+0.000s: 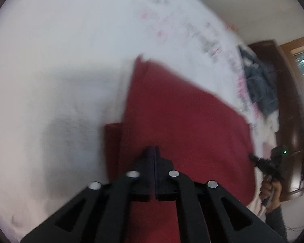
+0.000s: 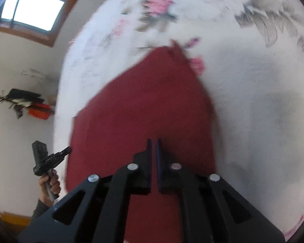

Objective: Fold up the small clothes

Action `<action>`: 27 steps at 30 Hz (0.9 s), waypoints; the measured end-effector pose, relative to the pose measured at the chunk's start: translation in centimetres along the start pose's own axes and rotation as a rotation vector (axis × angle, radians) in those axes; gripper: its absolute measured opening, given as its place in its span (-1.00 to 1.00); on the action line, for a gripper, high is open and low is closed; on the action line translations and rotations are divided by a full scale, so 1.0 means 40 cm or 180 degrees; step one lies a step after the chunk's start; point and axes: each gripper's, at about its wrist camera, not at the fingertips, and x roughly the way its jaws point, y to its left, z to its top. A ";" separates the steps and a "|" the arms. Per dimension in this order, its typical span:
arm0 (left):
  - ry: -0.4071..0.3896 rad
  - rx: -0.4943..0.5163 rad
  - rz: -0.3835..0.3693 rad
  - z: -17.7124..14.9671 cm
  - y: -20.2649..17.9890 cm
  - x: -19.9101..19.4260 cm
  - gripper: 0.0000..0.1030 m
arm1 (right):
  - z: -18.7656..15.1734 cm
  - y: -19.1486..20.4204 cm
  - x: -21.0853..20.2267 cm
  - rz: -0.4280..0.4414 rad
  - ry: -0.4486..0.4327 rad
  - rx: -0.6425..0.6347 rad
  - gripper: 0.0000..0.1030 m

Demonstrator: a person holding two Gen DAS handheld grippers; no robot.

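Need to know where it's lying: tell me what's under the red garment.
The red garment lies on a white bedsheet with pink and grey floral print. A second red layer pokes out at its edge; anything else beneath is covered.

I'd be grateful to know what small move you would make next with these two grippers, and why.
Probably carry the near edge forward over the far half: both the left gripper and right gripper look shut on the red cloth, which lies spread on the bed.
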 end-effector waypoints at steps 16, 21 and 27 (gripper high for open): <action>0.0401 0.0640 -0.0687 -0.301 -0.158 -0.067 -0.77 | -0.270 0.100 0.030 0.0233 0.0524 -0.0333 -0.89; 0.0576 0.0612 -0.0292 -0.355 -0.124 0.028 -0.93 | -0.300 0.010 0.052 -0.0001 0.0413 -0.0045 -1.00; 0.0440 0.0355 -0.0330 -0.373 -0.040 -0.070 -0.75 | -0.287 -0.007 -0.096 -0.0489 0.0025 0.0009 -1.00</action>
